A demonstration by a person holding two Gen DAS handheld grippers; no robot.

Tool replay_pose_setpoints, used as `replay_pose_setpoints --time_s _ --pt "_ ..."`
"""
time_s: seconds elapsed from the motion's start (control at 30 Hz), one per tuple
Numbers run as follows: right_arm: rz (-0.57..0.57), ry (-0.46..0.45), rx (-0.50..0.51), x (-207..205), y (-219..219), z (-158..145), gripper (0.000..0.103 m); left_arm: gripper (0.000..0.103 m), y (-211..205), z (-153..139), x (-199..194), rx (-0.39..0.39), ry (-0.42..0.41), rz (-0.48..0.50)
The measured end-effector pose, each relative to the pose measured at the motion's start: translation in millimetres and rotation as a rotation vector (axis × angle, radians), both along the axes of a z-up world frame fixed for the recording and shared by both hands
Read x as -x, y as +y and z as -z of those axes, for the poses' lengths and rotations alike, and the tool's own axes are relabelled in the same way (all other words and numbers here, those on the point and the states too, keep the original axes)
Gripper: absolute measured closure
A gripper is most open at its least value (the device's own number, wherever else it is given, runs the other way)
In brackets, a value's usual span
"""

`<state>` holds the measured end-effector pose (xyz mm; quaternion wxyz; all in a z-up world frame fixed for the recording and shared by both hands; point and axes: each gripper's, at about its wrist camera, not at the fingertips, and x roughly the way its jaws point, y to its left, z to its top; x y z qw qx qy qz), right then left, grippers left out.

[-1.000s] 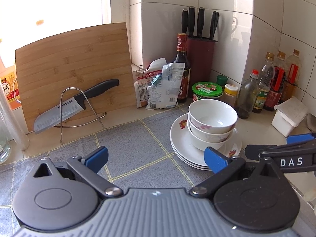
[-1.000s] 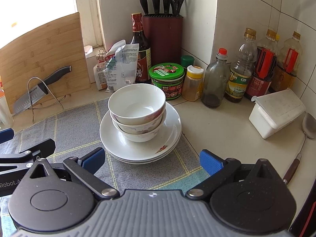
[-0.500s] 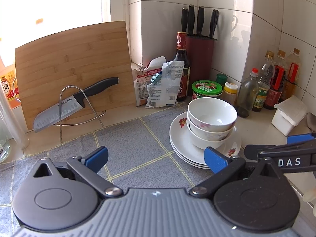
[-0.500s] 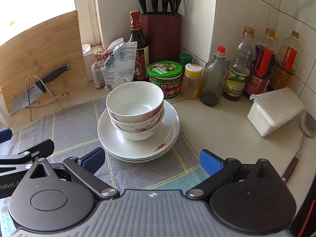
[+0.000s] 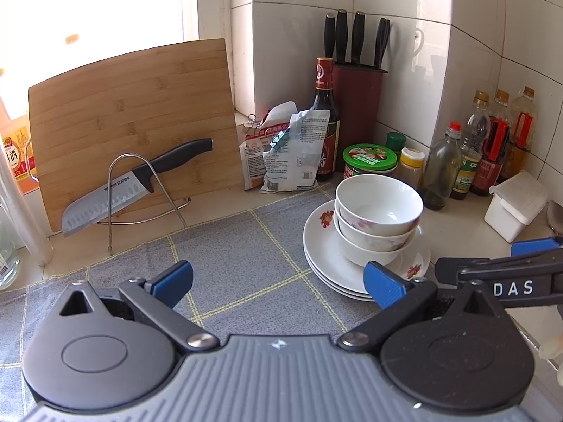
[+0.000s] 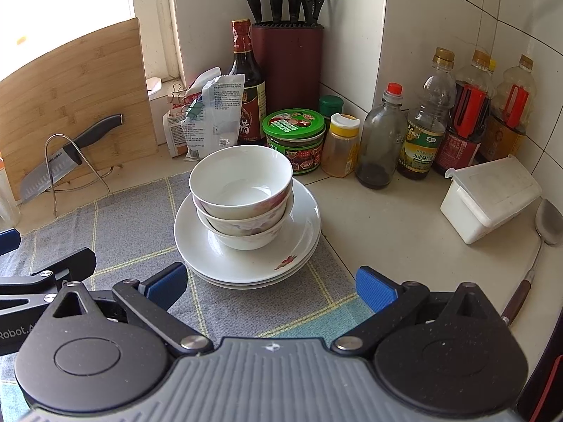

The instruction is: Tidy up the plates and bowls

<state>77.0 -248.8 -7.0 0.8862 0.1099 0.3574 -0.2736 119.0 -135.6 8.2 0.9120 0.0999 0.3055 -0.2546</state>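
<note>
Three white bowls (image 6: 242, 190) with floral sides are nested on a stack of white plates (image 6: 299, 246) on a grey checked mat (image 6: 123, 239). The same bowls (image 5: 378, 211) and plates (image 5: 320, 249) show in the left wrist view, right of centre. My left gripper (image 5: 278, 281) is open and empty, above the mat, to the left of the stack. My right gripper (image 6: 269, 285) is open and empty, just in front of the stack. Each gripper appears at the edge of the other's view.
A cutting board (image 5: 133, 119) and a knife (image 5: 133, 183) on a wire stand are at the back left. A knife block (image 6: 286, 59), sauce bottles (image 6: 422, 123), jars (image 6: 293, 140) and packets (image 6: 207, 116) line the wall. A white box (image 6: 489, 197) and a spoon (image 6: 542, 232) lie on the right.
Both grippers have drawn back slightly from the stack; the bowls and plates sit a little farther off in both views. Nothing was taken hold of.
</note>
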Motion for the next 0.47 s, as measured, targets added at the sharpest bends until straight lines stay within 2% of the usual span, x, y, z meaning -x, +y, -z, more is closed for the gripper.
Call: replay_pose_setpoints --time_s 0.47 --pt "0.006 0.003 0.003 0.5 0.8 -0.6 0.0 0.001 -0.6 -0.3 0.1 -0.001 -0.001 0.002"
